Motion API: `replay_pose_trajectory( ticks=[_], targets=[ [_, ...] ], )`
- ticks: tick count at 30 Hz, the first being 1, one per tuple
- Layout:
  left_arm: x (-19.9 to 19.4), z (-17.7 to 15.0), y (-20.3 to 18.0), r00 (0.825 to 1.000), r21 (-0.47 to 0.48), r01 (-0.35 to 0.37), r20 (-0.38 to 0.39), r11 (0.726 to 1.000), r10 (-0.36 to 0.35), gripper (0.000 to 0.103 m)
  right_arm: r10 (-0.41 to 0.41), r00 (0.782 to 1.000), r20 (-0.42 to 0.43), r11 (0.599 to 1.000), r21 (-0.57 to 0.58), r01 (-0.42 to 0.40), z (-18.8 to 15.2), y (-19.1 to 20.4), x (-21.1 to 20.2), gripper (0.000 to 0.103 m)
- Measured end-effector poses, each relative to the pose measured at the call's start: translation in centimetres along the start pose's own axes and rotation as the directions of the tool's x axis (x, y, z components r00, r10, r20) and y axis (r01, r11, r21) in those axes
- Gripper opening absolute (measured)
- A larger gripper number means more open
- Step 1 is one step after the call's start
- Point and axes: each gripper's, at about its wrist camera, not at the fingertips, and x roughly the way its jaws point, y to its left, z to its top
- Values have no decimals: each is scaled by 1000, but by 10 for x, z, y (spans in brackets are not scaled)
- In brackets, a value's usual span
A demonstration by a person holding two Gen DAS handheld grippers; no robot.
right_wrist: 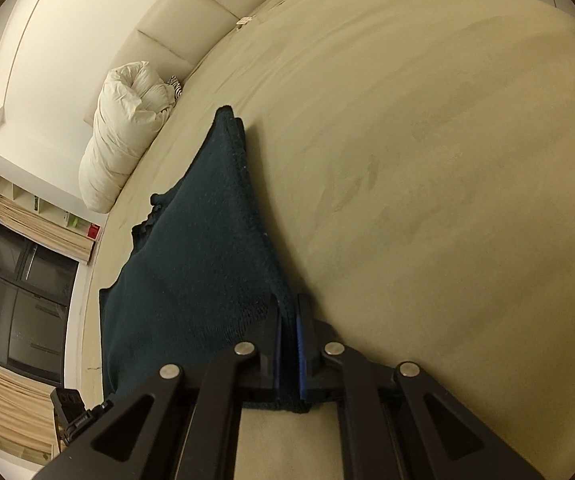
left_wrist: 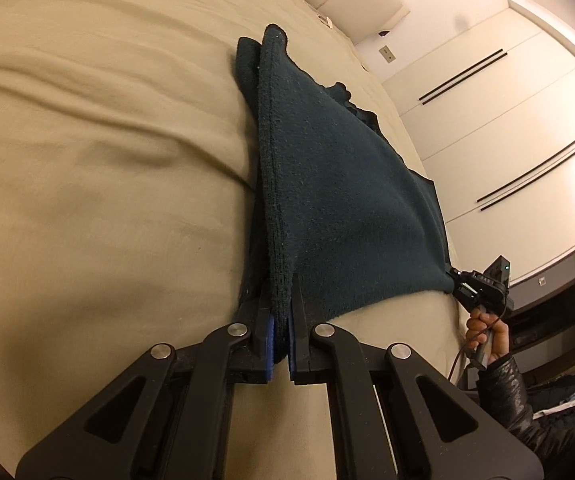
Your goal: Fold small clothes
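- Left gripper (left_wrist: 280, 316): nearest the left wrist camera, at 6 o'clock in its view. Its black fingers with blue pads (left_wrist: 270, 334) are closed on a near corner of the dark teal cloth (left_wrist: 327, 184).
- Right gripper (right_wrist: 287, 324): at 6 o'clock in the right wrist view, jaws likewise clamped tight on the other near corner of the cloth, with fabric pinched between the blue pads.
- Dark teal cloth: a small knitted piece, doubled over, running from each gripper toward 12 o'clock across the beige bedsheet (left_wrist: 87, 160). The near edge is raised between the two grippers; the far end rests on the sheet.
- Right hand (left_wrist: 487, 338): visible at 4 o'clock in the left wrist view, wrapped around the gripper handle, with a dark shiny sleeve (left_wrist: 515, 396) behind it.
- White rolled duvet (right_wrist: 127, 132): at 10 o'clock in the right wrist view, on the bed's edge, well apart from the cloth.
- Padded headboard (right_wrist: 191, 12): beyond the duvet, at 11 o'clock.
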Motion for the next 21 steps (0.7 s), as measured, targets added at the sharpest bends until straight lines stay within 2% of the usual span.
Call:
replay_pose_trajectory(
  ticks=[9, 11, 12, 13, 14, 15, 17, 18, 19, 21],
  targets=[
    [-5, -4, 11, 1000, -29, 9, 20, 1000, -8, 3, 3, 1000, -25, 1000, 5, -3, 10, -1, 8, 6],
    [-7, -6, 14, 1000, -50, 13, 22, 999, -11, 6, 7, 1000, -22, 1000, 13, -7, 10, 0, 6, 13],
    [-9, -7, 14, 1000, -56, 19, 18, 998, -18, 6, 6, 1000, -20, 1000, 22, -6, 9, 1, 4, 22],
    [-14, -7, 13, 1000, -55, 20, 13, 998, -19, 6, -5, 1000, -11, 1000, 27, 5, 9, 3, -1, 34],
    [-19, -9, 12, 1000, -50, 12, 8, 999, -11, 6, -26, 1000, 9, 999, 23, 25, 8, 7, -8, 42],
    [-26, -10, 11, 1000, -44, 1, 5, 999, -1, 6, -58, 997, 46, 998, 7, 58, 8, 12, -17, 53],
    [-41, -12, 10, 999, -37, -39, 6, 999, 39, 8, -114, 987, 115, 993, -29, 118, 8, 24, -33, 56],
    [-48, -12, 8, 997, -35, -77, 10, 996, 78, 8, -107, 985, 137, 992, -47, 114, 9, 32, -38, 56],
    [-56, -8, 3, 994, -23, -107, 22, 994, 107, 8, -71, 987, 144, 995, -62, 81, 11, 40, -41, 56],
    [-63, 7, -17, 993, 32, -105, 57, 994, 104, 8, 16, 993, 115, 992, -126, -1, 14, 66, -33, 55]
  ],
)
